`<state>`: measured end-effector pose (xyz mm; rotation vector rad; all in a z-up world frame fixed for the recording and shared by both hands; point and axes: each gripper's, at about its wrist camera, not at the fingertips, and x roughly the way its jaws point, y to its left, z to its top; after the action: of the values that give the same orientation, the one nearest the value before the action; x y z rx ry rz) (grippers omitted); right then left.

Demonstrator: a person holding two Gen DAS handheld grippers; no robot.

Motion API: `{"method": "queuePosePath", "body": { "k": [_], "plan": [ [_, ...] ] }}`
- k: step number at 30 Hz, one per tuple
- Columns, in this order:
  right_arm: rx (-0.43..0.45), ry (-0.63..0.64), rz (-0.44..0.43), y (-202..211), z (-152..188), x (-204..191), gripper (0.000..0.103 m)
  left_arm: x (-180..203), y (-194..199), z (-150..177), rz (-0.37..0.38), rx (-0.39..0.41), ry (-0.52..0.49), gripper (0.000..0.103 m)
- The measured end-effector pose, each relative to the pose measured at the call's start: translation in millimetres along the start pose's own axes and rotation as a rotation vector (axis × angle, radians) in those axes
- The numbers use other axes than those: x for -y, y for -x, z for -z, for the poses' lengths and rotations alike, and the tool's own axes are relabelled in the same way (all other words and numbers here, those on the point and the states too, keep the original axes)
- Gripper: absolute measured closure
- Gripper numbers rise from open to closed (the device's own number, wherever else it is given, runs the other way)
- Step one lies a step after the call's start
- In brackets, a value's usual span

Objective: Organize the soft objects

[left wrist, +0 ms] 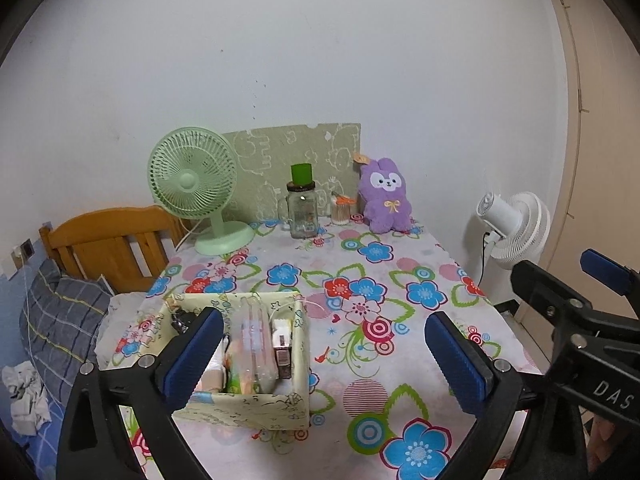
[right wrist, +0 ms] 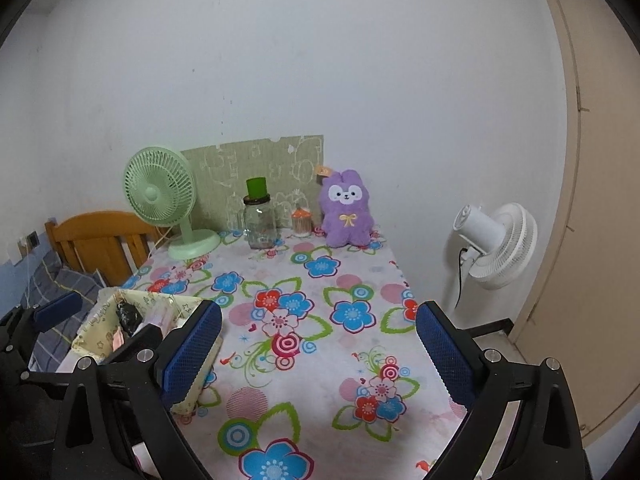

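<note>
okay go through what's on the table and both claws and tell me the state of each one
Left claw: open, nothing held.
Right claw: open, nothing held.
Purple plush: upright against the wall.
Storage box: open-topped, packed with items.
Glass jar: upright, lid on.
Green fan: upright, spinning not discernible.

I see table [left wrist: 400, 276] under floral cloth, blue, red and pink flowers on white. Along far edge, against wall: green desk fan [left wrist: 196, 188] at left, glass jar [left wrist: 302, 214] with green cap at centre, small clear container [left wrist: 343, 212] with orange top just beside it, purple plush bunny [left wrist: 386, 196] sitting upright at right. Near left corner: open fabric-covered box [left wrist: 248, 360], packets standing inside. Middle of cloth bare.
</note>
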<state>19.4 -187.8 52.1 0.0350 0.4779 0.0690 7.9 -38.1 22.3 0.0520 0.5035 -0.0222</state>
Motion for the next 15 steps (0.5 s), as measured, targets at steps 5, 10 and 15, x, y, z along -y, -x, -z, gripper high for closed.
{"method": "queuePosePath", "body": {
  "k": [5,10,15],
  "plan": [
    [0.023,-0.005,-0.001,14,2,0,0.004,-7,9,2,-0.005,0.013,0.005,0.0],
    [0.029,-0.012,-0.002,23,6,-1,0.004,-10,15,6,-0.004,0.019,0.006,0.0],
    [0.039,-0.011,0.004,29,8,-3,0.003,-13,18,6,0.001,0.025,0.006,0.0]
  ]
}}
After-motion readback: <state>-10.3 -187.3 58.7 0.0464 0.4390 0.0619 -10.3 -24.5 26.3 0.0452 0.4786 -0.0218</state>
